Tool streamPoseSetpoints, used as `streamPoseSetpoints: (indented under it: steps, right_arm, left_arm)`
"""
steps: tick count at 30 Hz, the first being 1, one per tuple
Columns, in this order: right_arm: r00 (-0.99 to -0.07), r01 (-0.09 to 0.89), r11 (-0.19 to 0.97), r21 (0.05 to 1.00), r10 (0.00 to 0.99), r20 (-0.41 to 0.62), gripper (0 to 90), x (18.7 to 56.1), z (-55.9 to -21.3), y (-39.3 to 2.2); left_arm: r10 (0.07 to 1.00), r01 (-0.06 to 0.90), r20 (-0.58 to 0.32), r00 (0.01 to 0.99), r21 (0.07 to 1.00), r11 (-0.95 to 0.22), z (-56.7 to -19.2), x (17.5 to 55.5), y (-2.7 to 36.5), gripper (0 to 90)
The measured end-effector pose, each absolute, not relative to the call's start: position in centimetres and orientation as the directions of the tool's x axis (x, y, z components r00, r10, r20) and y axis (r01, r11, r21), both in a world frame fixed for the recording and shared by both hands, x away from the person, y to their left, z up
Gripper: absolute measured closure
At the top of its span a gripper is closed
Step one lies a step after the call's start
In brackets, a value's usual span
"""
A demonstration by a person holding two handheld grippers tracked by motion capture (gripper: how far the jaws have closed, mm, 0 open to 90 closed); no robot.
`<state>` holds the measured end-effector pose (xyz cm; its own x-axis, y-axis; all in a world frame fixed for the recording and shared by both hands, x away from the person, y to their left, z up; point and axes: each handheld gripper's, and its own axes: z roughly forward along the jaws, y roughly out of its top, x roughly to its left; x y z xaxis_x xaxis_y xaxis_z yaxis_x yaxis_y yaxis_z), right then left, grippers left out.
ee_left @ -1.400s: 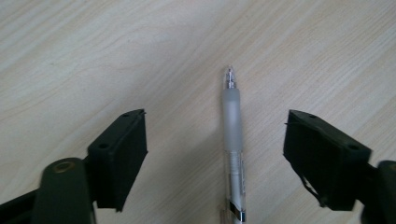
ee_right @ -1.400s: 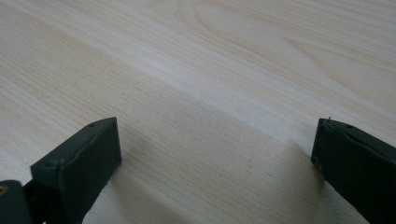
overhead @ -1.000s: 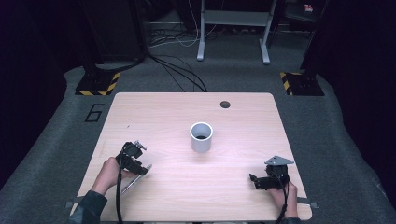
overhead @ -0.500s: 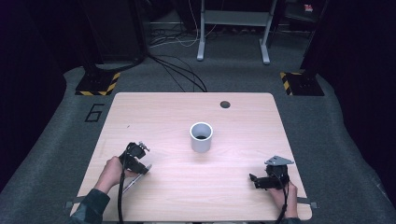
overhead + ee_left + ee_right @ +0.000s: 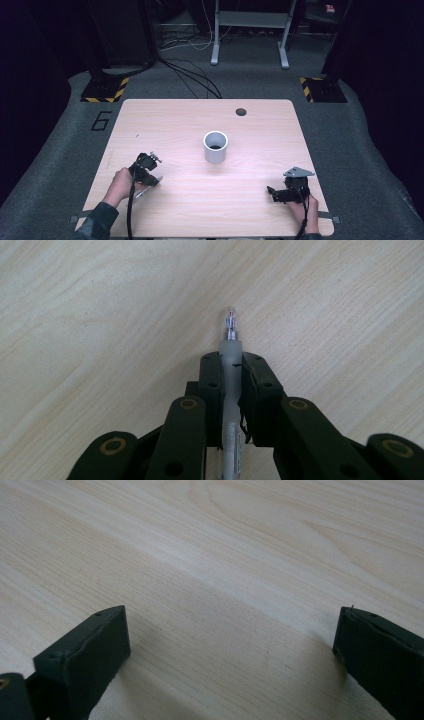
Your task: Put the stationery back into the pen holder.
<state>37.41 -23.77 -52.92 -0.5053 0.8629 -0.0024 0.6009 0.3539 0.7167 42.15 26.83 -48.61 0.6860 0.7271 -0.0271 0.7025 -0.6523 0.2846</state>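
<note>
A translucent white plastic pen (image 5: 231, 365) is being clamped lengthwise by the left tongs (image 5: 149, 169), just closed, low at the pale wooden tabletop's (image 5: 175, 125) left-front. Right tongs (image 5: 227, 650) are being held wide apart, empty, near right-front; pen's tip is seen close-up in left gripper view.

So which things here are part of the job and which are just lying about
In the job:
- pen, clamped in the left gripper, whose jaws have just closed on it
- white cup, mid-table

Just about:
- right gripper, jaws open, holding nothing
- dark hole in the table
</note>
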Motion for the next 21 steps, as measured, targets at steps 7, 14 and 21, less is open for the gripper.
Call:
streamPoseSetpoints:
  steps: [7,14,21]
  right_arm:
    - [-0.503,0.599,0.352,0.719,0.864,-0.004,2.0,37.4,-52.9,-23.8]
    - [-0.503,0.599,0.352,0.719,0.864,-0.004,2.0,37.4,-52.9,-23.8]
    - [-0.503,0.599,0.352,0.719,0.864,-0.004,2.0,37.4,-52.9,-23.8]
  left_arm:
    - [0.732,0.675,-0.016,0.681,0.4,-0.62,-47.5,41.5,27.8,80.0]
    - [0.747,0.654,-0.036,0.664,0.513,-0.556,-46.8,40.8,28.6,80.0]
    - [0.748,0.617,-0.037,0.663,0.593,-0.517,-46.1,40.1,28.9,80.0]
